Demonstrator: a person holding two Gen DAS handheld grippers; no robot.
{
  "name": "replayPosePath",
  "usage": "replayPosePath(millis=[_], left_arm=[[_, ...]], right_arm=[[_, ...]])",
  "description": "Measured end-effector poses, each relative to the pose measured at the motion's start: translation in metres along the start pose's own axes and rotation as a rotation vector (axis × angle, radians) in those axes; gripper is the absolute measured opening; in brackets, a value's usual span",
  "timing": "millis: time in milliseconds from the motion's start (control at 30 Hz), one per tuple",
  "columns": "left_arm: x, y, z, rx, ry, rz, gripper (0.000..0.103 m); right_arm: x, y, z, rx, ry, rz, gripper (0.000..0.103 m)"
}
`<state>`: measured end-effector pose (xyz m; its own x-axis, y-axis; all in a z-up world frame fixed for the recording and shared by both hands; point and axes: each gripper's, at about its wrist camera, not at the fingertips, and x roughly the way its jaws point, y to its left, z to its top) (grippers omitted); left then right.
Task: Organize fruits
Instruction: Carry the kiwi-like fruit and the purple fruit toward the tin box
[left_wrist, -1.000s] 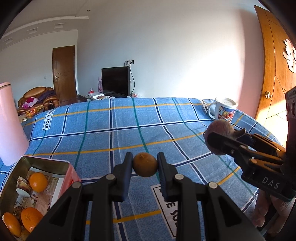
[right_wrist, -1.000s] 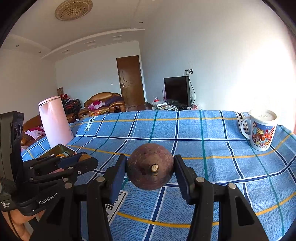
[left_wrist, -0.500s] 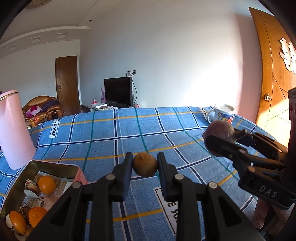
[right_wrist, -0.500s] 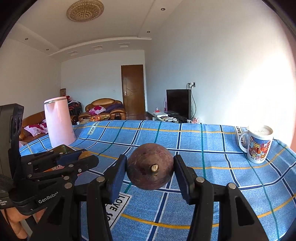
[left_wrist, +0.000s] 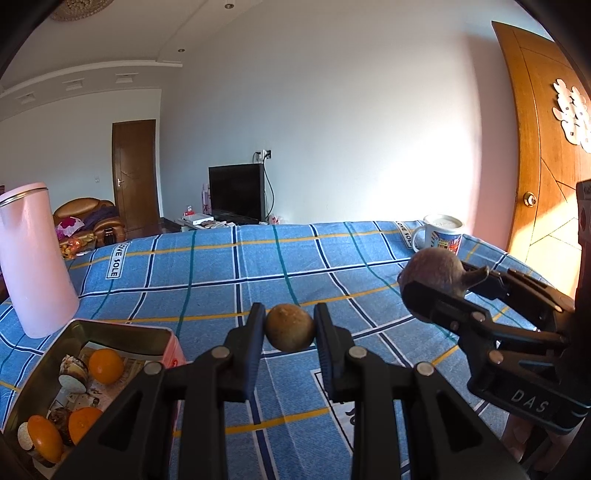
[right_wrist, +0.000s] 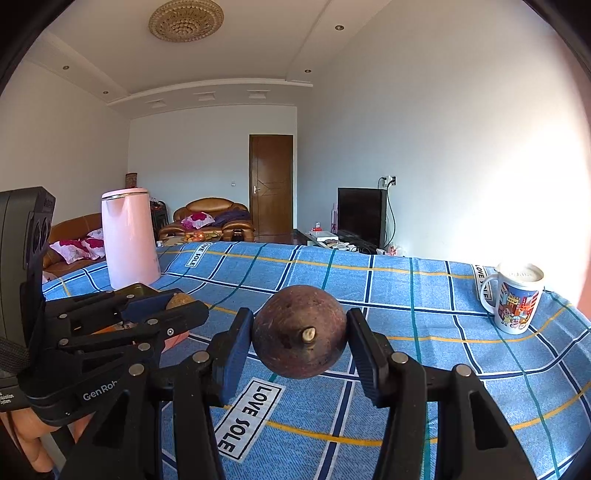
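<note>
My left gripper (left_wrist: 290, 326) is shut on a small brown round fruit (left_wrist: 290, 326), held above the blue checked tablecloth (left_wrist: 258, 266). My right gripper (right_wrist: 300, 331) is shut on a larger dark purple-brown round fruit (right_wrist: 300, 331) with a short stem stub facing the camera. In the left wrist view that right gripper (left_wrist: 436, 284) and its dark fruit (left_wrist: 432, 267) sit at the right. In the right wrist view the left gripper (right_wrist: 177, 301) shows at the left. A metal tin (left_wrist: 122, 330) at the lower left holds oranges (left_wrist: 106, 365) and dark fruits.
A tall pink kettle (left_wrist: 33, 258) stands behind the tin at the table's left. A printed mug (right_wrist: 517, 301) sits near the far right edge. A wooden door (left_wrist: 543, 166) is beyond the table on the right. A person's fingers (right_wrist: 33, 435) hold the left gripper.
Both grippers have drifted sideways over the table, each keeping its fruit. The views tipped up, so the kettle and the tin show more fully at the left.
</note>
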<state>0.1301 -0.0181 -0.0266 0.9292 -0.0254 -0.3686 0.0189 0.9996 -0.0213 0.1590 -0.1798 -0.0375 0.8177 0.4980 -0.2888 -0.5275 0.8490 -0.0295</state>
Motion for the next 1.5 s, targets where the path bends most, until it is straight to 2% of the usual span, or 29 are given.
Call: replayPosePath(millis=[400, 633, 1167, 1500], left_arm=[[-0.009, 0.008, -0.003, -0.008, 0.001, 0.013, 0.028], [-0.015, 0.025, -0.006, -0.04, 0.014, 0.026, 0.028], [-0.042, 0.067, -0.007, -0.092, 0.006, 0.073, 0.028], [-0.058, 0.112, -0.008, -0.135, 0.02, 0.161, 0.028]], right_arm=[[0.001, 0.005, -0.001, -0.011, 0.01, 0.0, 0.053], [0.014, 0.015, 0.001, 0.002, 0.051, 0.045, 0.053], [0.04, 0.065, 0.025, -0.041, 0.076, 0.136, 0.053], [0.057, 0.106, 0.04, -0.088, 0.084, 0.207, 0.053]])
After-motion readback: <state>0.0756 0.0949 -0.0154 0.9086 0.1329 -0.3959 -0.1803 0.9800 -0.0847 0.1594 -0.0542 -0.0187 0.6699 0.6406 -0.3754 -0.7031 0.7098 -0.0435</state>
